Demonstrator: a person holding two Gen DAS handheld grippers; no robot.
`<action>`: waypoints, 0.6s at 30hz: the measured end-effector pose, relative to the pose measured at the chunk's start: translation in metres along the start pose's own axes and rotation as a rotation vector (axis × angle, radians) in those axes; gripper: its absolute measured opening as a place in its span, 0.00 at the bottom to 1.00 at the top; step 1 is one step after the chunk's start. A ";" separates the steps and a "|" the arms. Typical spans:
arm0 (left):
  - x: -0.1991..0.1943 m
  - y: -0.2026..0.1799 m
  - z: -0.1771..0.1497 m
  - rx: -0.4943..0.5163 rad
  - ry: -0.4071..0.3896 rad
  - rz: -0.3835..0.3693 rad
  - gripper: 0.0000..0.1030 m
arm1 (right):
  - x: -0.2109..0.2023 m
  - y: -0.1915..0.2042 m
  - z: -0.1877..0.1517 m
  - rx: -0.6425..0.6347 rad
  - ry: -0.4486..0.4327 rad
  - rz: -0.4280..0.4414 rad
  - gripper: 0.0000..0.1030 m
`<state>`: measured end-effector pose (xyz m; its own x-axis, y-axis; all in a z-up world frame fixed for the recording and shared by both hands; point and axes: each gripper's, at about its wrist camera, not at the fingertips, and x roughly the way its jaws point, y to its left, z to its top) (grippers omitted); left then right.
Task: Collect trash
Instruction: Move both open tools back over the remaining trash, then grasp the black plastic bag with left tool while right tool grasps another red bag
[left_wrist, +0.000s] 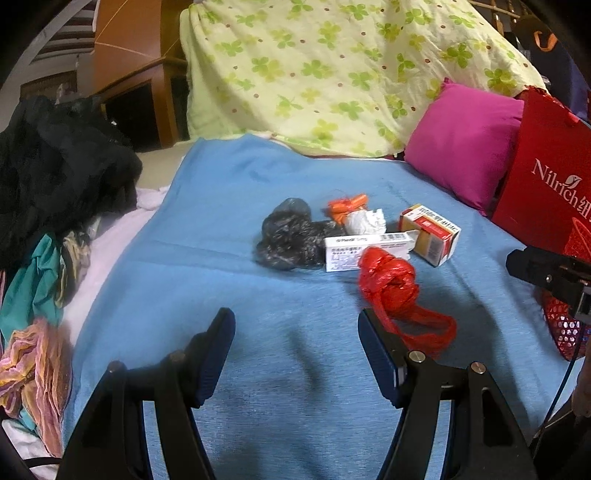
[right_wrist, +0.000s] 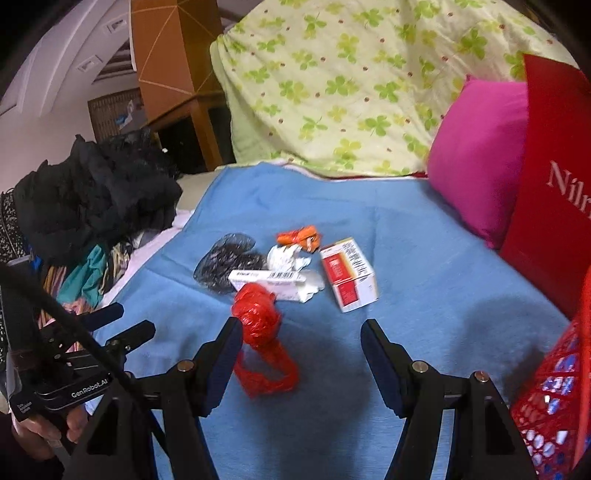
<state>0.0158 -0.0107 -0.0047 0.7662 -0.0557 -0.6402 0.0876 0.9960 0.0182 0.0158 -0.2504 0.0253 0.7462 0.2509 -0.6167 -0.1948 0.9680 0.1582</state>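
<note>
While both units hang over the bed, I log the trash first.

Left wrist view: my left hand-held gripper (left_wrist: 295, 328) stands with jaws apart and nothing between them, pitched down toward the blue blanket (left_wrist: 221, 206) covering the bed. Mid-blanket lies a small heap: a knotted red plastic bag (left_wrist: 391, 280) with a trailing loop nearest me, a long white medicine carton (left_wrist: 354, 251) behind it, a crumpled black plastic bag (left_wrist: 288, 236) to its left, a white tissue wad (left_wrist: 364, 220), an orange wrapper (left_wrist: 345, 205), and a red-and-white cardboard box (left_wrist: 432, 236) on the right. A magenta cushion (left_wrist: 465, 144) and a red paper shopping bag (left_wrist: 546, 177) sit at the right edge. The right unit's body shows at the far right, beside a red mesh basket (left_wrist: 565, 332).

Right wrist view: my right hand-held gripper (right_wrist: 301, 343) is likewise open and empty, angled down, its left finger just beside the red plastic bag (right_wrist: 258, 314). The cardboard box (right_wrist: 349, 275) lies ahead, slightly right. The left unit, gripped by a hand (right_wrist: 44, 432), appears at lower left.

Handling judgement: everything looks light. The bags and tissue are soft and will collapse under the pads; film may be slippery, so I would pinch the red bag at its knotted bulk, not the loop. Cartons are stiff but crushable; take them across the narrow faces.
</note>
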 end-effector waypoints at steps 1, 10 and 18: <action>0.002 0.003 -0.001 -0.006 0.003 0.001 0.68 | 0.003 0.002 -0.001 -0.002 0.007 0.003 0.69; 0.028 0.027 -0.012 -0.086 0.059 0.006 0.68 | 0.034 0.016 -0.005 -0.018 0.067 0.016 0.68; 0.048 0.048 -0.008 -0.162 0.095 0.040 0.68 | 0.072 0.034 -0.001 -0.022 0.103 0.021 0.64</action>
<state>0.0518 0.0354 -0.0411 0.7025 -0.0165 -0.7115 -0.0517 0.9959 -0.0741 0.0622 -0.1997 -0.0145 0.6729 0.2684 -0.6894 -0.2244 0.9620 0.1555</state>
